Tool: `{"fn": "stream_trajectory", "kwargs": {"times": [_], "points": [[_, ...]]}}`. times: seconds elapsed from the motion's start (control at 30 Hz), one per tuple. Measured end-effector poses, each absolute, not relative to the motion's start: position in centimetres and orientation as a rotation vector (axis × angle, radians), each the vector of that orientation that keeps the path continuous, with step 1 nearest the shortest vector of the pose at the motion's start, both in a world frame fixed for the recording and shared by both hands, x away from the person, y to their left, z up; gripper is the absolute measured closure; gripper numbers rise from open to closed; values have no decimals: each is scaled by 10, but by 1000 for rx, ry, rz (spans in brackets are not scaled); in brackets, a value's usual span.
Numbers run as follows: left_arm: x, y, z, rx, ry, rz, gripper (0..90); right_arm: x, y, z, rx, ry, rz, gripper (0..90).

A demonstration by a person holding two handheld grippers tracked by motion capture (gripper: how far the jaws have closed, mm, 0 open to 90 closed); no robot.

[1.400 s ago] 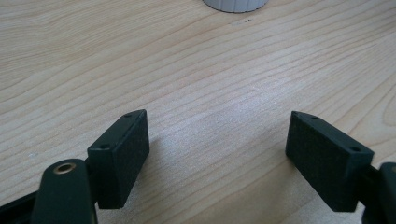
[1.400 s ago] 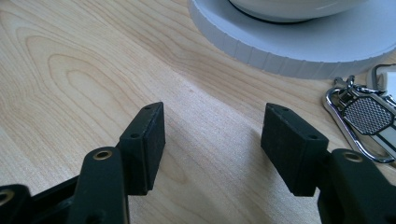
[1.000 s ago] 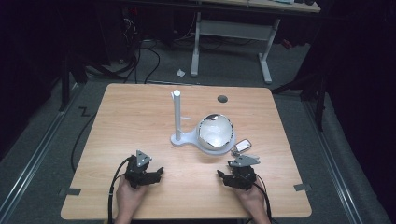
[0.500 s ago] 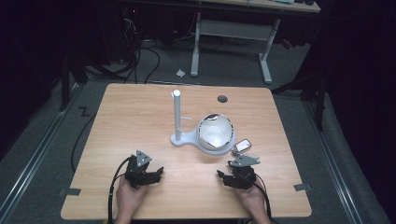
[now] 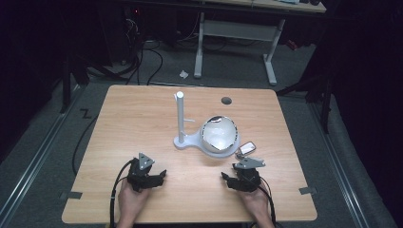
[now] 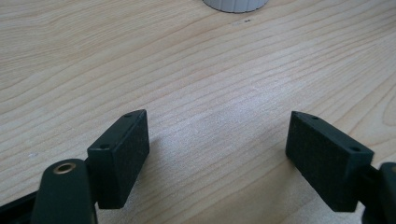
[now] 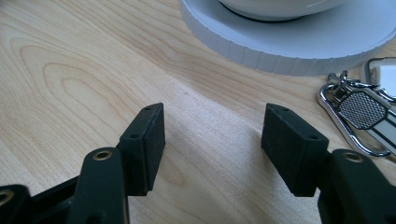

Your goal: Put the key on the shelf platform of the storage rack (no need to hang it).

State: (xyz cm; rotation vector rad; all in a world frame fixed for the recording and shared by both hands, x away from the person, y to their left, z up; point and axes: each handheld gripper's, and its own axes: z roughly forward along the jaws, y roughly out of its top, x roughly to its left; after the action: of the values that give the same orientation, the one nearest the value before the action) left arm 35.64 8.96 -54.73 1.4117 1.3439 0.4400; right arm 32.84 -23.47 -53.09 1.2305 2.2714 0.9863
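Wooden table (image 5: 142,118), left gripper (image 5: 159,175) and right gripper (image 5: 227,178) low at near edge, jaws wide, empty.

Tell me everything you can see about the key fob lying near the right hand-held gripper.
The key fob lies flat on the wooden table, beside the white stand base; whether they touch is unclear. It has a pale body, a grey mesh-patterned panel and a shiny metal clip with a ring. The right hand-held gripper sits open just short of it, touching nothing.
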Motion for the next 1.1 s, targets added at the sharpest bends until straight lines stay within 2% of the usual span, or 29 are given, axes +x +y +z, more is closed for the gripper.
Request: {"fn": "stream_trajectory", "kwargs": {"times": [0.63,1.1], "points": [[356,90,-547,1412,1344,439,219,323,-245,-523,1242,2235,975,457],[356,90,-547,1412,1344,439,219,316,-266,-515,1261,2175,987,457]]}}
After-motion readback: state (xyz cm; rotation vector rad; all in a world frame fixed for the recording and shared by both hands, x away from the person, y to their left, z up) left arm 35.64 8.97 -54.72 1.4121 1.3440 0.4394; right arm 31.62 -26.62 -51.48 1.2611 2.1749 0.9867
